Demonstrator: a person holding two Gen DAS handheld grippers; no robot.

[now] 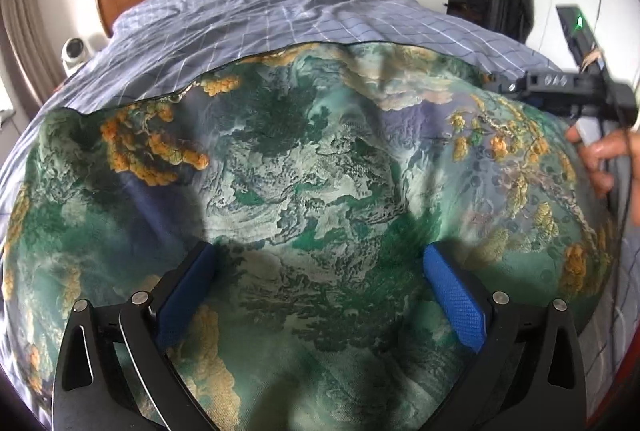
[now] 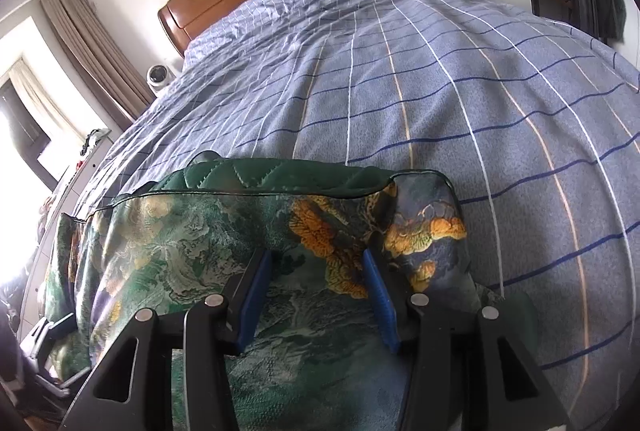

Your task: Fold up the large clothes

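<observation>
Checked blue bedding stretches bare toward twelve o'clock. Your printed garment (quilted green lining) lies below; left gripper gapes empty, right gripper half-open astride its cloth.

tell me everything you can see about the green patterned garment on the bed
The green patterned garment is large, of a woven-looking cloth printed with green and pale landscape swirls, orange clusters and bluish patches, edged with dark piping. It lies spread on the checked blue bedsheet. In the right wrist view a quilted dark green lining shows at its folded far edge. The left gripper is wide open over it; the right gripper has cloth between its pads, though a grip isn't clear.
</observation>
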